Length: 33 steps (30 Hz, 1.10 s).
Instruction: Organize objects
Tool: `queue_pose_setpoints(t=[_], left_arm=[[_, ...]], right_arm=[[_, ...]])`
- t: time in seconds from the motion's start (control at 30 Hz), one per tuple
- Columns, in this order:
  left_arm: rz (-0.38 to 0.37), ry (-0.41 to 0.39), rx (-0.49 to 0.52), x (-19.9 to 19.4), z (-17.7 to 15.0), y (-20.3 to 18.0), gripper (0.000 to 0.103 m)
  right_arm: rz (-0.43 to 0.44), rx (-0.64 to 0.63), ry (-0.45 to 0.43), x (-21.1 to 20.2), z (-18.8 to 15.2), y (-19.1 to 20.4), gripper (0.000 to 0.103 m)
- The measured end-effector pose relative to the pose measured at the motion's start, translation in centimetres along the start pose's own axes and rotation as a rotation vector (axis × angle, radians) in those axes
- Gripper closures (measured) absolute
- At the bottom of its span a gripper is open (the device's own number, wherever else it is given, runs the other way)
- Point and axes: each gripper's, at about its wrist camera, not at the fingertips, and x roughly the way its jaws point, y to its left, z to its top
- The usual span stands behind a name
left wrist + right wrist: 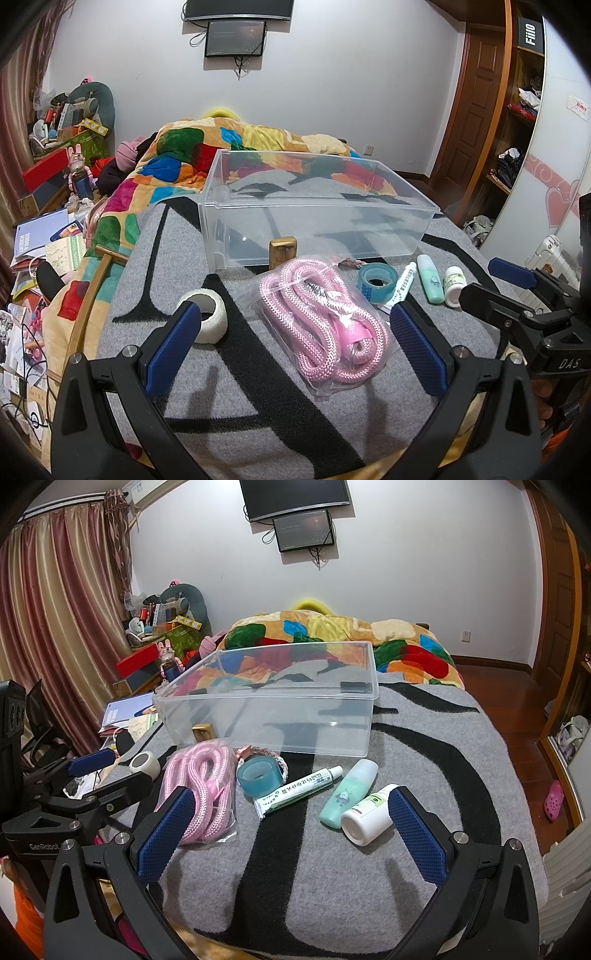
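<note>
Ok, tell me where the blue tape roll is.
The blue tape roll lies on the grey blanket, between the pink rope and the ointment tube, before the clear bin.

A bed carries everything, spread with a grey blanket (pixel 332 867) with black stripes; a multicoloured quilt (pixel 406 642) lies at its far end. On the blanket: a clear plastic bin (pixel 280 701) far, a bagged pink rope (pixel 325 325) and white tape roll (pixel 207 317) left, teal tape (pixel 258 775), ointment tube (pixel 299 790), green bottle (pixel 349 794) and white bottle (pixel 365 818) right
</note>
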Motion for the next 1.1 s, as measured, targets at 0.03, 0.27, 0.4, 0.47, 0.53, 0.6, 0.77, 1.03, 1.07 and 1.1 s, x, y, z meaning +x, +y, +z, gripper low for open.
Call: queue_pose_setpoints(t=[0.03,0.27,0.4,0.47,0.53,0.6,0.77,1.03,1.07,1.1], left_arm=[[0.000,0.000,0.000,0.0,0.0,0.0,0.000],[-0.001,-0.001,0.000,0.0,0.0,0.0,0.000],[-0.008,-0.008,0.004,-0.1,-0.2,-0.1,0.000],[-0.009,-0.013,0.007,-0.2,-0.2,-0.2,0.006],[-0.007,-0.004,0.008,-0.1,-0.1,0.0,0.020],[-0.008,0.004,-0.009,0.1,0.0,0.5,0.020],[0.026,0.009,-0.044,0.3,0.4,2.3,0.033],[0.083,0.064,-0.113,2.2,0.0,5.8,0.051],[0.086,0.075,-0.117,2.5,-0.1,6.0,0.052],[0.090,0.086,-0.122,2.9,-0.3,6.2,0.054]], right_arm=[[0.000,0.000,0.000,0.0,-0.1,0.1,0.000],[0.002,0.004,0.003,0.1,0.0,-0.1,0.000],[0.001,0.010,0.003,0.1,-0.1,-0.1,0.000],[0.000,0.011,0.001,0.1,-0.2,0.0,0.000],[-0.006,0.011,-0.006,0.1,-0.1,-0.1,0.000],[-0.010,0.009,-0.014,0.1,-0.1,-0.2,0.001],[-0.029,0.007,-0.021,0.4,0.3,-1.1,0.019],[-0.088,0.075,0.022,1.6,0.2,-4.0,0.050],[-0.092,0.085,0.031,1.8,0.1,-4.4,0.052],[-0.094,0.097,0.044,2.1,0.0,-4.7,0.054]])
